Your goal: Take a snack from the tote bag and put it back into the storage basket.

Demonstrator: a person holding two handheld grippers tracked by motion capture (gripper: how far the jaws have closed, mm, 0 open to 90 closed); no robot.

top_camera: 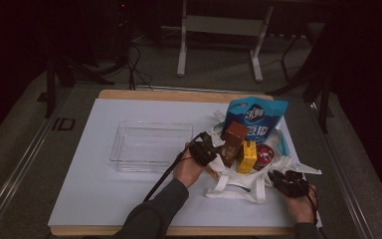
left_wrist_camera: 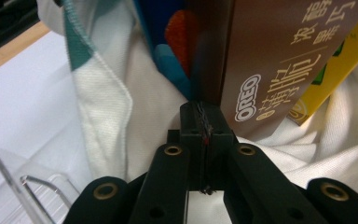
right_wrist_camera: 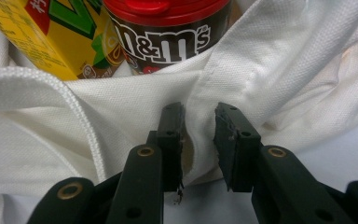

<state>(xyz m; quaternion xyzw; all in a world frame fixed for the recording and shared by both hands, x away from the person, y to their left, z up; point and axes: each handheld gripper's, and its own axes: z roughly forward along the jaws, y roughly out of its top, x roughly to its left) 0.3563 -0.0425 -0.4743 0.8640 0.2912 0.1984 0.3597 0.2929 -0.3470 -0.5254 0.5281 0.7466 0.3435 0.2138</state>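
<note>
A white cloth bag (top_camera: 229, 185) lies on the table's right half with several goods in it. A brown Oreo box (top_camera: 234, 139) stands in it, with a yellow carton (top_camera: 247, 157), a red-lidded M&M's tub (top_camera: 264, 155) and a blue pouch (top_camera: 256, 117). My left gripper (top_camera: 213, 145) is at the bag's left rim. In the left gripper view its jaws (left_wrist_camera: 204, 126) are pressed together at the foot of the Oreo box (left_wrist_camera: 279, 56); I cannot tell if cloth is pinched. My right gripper (top_camera: 279, 175) holds a fold of the bag (right_wrist_camera: 284, 70) between its jaws (right_wrist_camera: 199, 135), below the M&M's tub (right_wrist_camera: 168, 37).
An empty clear plastic tray (top_camera: 120, 149) sits left of the bag on the white mat (top_camera: 104, 194). The wooden table edge runs along the back and front. Dark floor, cables and a metal stand lie beyond the table.
</note>
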